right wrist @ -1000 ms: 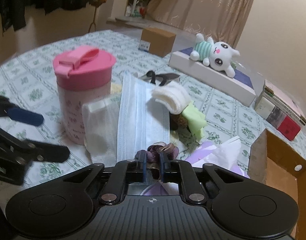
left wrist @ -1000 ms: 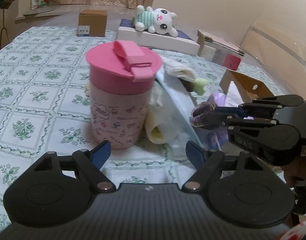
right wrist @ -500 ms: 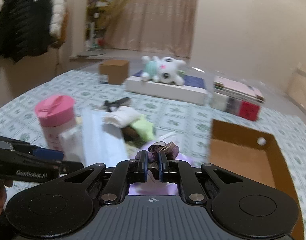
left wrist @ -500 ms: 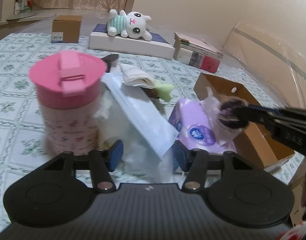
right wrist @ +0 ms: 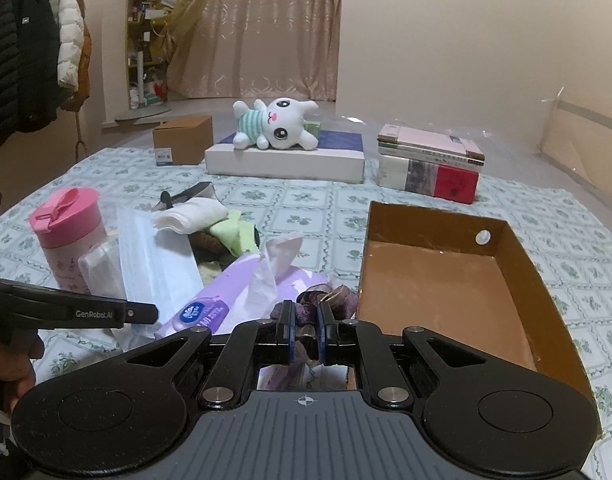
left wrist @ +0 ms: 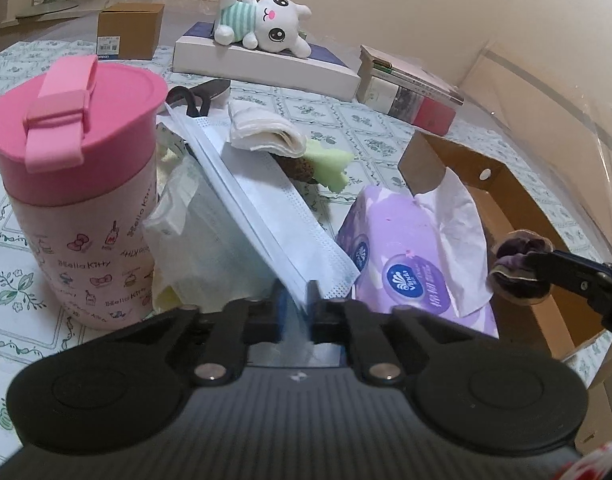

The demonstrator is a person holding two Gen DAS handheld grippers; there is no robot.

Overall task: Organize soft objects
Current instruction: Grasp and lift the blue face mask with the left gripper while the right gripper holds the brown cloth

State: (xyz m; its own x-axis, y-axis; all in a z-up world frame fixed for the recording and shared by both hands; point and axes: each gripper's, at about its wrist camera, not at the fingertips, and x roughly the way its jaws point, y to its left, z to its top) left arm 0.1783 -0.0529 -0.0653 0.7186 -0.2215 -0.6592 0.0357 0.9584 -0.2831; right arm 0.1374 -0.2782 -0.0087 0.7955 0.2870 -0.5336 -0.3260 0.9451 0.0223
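Left gripper [left wrist: 296, 300] closed on near edge of blue face mask [left wrist: 266, 200] beside pink cup [left wrist: 78, 184], right gripper [right wrist: 304, 322] pinching purple scrunchie [right wrist: 325, 300], held above tissue pack [right wrist: 226, 292], just beside open cardboard box [right wrist: 445, 280]

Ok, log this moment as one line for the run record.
left gripper: shut on face mask | right gripper: shut on scrunchie | cardboard box: open, nothing inside
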